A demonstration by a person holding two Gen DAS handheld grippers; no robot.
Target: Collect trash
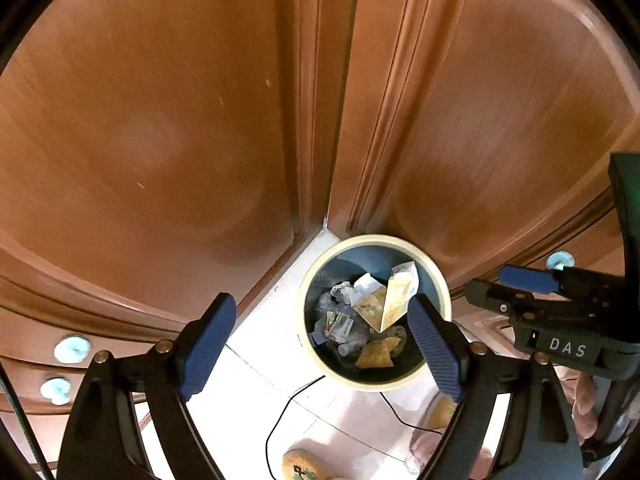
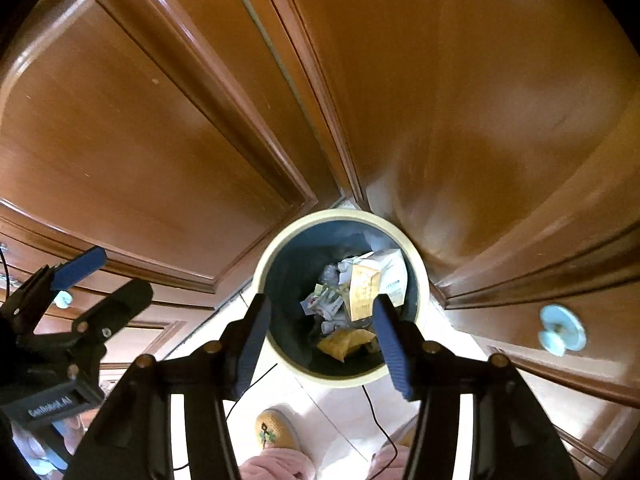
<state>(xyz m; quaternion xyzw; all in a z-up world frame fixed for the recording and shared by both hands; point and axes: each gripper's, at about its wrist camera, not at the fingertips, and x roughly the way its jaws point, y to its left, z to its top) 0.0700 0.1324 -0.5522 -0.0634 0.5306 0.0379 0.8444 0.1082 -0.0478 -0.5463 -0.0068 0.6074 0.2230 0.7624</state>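
Setting: a corner of a pale tiled floor (image 1: 256, 368), closed in by brown wooden cabinet doors (image 1: 160, 120) on both sides.
Bin: a round bin (image 1: 438, 280) with a cream rim and dark inside stands on the floor right in that corner, close to the doors.
Trash: the trash (image 1: 368, 320) lies inside the bin, a loose heap of crumpled white paper, a yellow and white carton leaning upright, printed wrappers and a yellow bag at the near side.
Left gripper: the left gripper (image 1: 322, 344) hangs above the bin, pointing steeply down, released, its blue pads spread wide with nothing between them.
Right gripper: the right gripper (image 2: 320, 340) hangs above the bin too, pointing steeply down, released, its blue pads apart and empty; the trash shows in the gap below.
Grippers together: they are side by side, apart from each other, each seen at the edge of the other's view.
Cable: a thin black cable (image 1: 280, 412) runs across the floor at the near side of the bin.
Person: feet in yellow patterned slippers (image 2: 276, 428) stand on the floor near the bin, with pink fuzzy trouser legs (image 2: 276, 466) above them.
Knobs: pale blue round knobs (image 2: 562, 332) sit on the lower cabinet fronts on both sides.
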